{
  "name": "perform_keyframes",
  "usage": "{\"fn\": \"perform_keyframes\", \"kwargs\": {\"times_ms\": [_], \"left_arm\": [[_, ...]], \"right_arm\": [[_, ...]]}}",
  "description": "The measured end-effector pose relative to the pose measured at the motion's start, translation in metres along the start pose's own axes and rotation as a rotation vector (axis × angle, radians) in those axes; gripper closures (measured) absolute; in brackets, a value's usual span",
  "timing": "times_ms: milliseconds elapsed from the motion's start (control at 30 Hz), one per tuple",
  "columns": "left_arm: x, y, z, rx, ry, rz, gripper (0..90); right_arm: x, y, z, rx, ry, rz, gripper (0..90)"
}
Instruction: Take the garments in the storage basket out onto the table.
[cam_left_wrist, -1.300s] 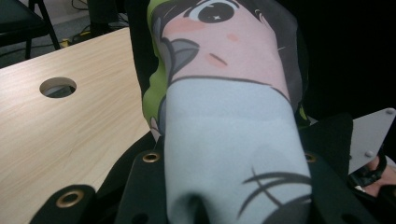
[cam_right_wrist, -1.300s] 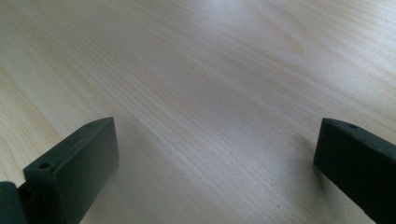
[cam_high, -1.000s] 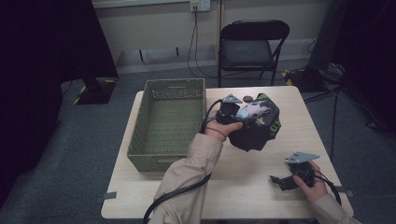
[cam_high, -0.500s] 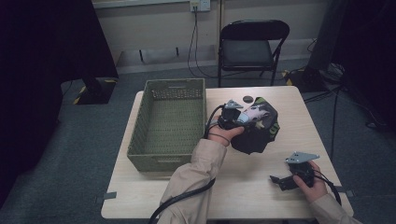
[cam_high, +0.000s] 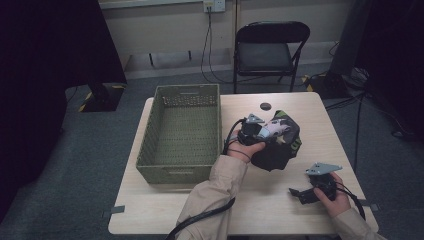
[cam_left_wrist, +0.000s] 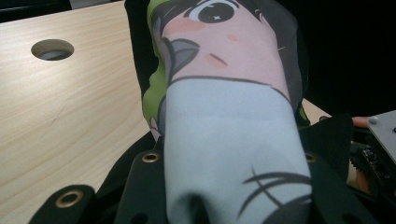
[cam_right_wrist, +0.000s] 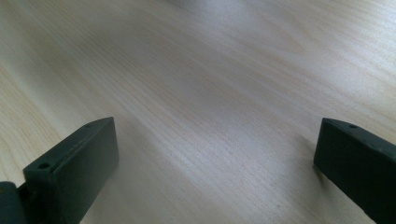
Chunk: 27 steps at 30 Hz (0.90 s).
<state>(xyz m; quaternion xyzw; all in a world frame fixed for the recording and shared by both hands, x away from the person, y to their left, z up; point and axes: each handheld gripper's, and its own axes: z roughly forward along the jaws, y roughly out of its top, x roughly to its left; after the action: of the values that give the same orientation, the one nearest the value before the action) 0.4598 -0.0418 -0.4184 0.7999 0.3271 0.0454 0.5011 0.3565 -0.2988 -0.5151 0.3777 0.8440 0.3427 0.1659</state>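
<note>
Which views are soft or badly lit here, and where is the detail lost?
High view: dim room, both side edges near black, table evenly lit and sharp enough. Left gripper view: printed cloth is so close that its lower part blurs; right background black. Right gripper view: wood grain soft at the top, jaws cast faint shadows, pale sheen across the middle.

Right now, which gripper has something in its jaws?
The left gripper: it pinches the printed cloth. The right gripper stands open over bare table.

High view looks down on the table (cam_high: 280, 210) — both claw views sit close, seemingly sharing its wood.
</note>
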Motion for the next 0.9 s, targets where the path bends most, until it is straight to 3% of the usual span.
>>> {"fn": "perform_keyframes", "kwargs": {"times_ms": [533,900], "left_arm": [[-0.001,-0.012,0.018,0.024,0.015,-0.009,63.9],[-0.001,-0.015,0.031,0.038,0.023,0.006,63.8]], "right_arm": [[0.000,0.000,0.000,0.001,0.001,0.001,0.0],[0.000,0.000,0.000,0.001,0.000,0.000,0.0]]}}
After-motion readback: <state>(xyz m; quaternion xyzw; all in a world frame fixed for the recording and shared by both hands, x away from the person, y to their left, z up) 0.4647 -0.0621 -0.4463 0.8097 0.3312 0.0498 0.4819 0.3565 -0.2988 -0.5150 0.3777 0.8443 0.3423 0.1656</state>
